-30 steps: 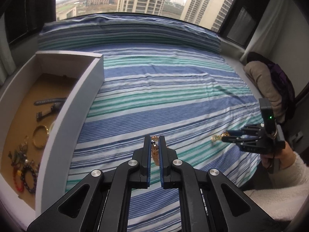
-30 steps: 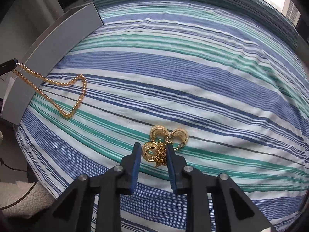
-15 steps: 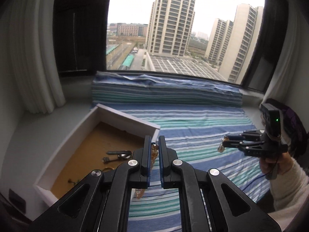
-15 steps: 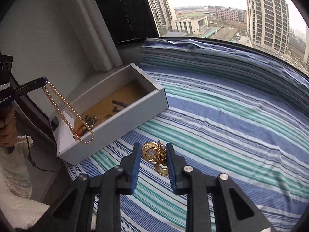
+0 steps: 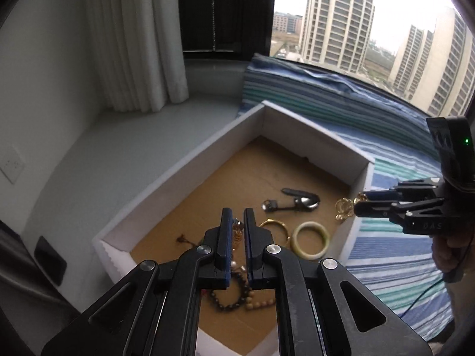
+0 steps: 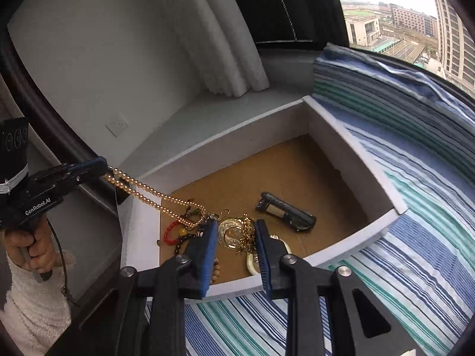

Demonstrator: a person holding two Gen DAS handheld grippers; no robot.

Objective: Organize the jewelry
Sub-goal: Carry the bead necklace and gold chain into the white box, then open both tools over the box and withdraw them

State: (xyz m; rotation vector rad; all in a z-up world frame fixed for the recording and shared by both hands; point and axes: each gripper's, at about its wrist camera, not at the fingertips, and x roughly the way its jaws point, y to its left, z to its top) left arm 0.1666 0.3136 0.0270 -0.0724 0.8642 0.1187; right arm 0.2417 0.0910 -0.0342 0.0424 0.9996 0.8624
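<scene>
A white box (image 5: pixel 178 178) with a brown floor holds several pieces of jewelry. My left gripper (image 5: pixel 237 212) hangs over its near end, shut on a gold bead necklace (image 5: pixel 236 228). In the right wrist view that gripper (image 6: pixel 102 163) comes in from the left, and the bead necklace (image 6: pixel 148 195) droops from it into the box (image 6: pixel 356 154). My right gripper (image 6: pixel 236 225) is shut on a cluster of gold rings and chain (image 6: pixel 234 233) above the box's near wall. In the left wrist view it (image 5: pixel 359 201) holds the gold cluster (image 5: pixel 344 207) over the box's right wall.
On the box floor lie a pale jade bangle (image 5: pixel 310 240), a gold bangle (image 5: pixel 273 225), a black watch (image 5: pixel 297 203), a dark bead bracelet (image 5: pixel 234 293) and a red bead bracelet (image 6: pixel 170 231). The striped bedspread (image 6: pixel 415 237) spreads to the right. A white curtain (image 5: pixel 133 44) and a grey sill (image 5: pixel 118 142) lie behind.
Both grippers have swung from above the striped bedspread to above the box, each still gripping its gold piece. The bead necklace's loop now dangles inside the box.
</scene>
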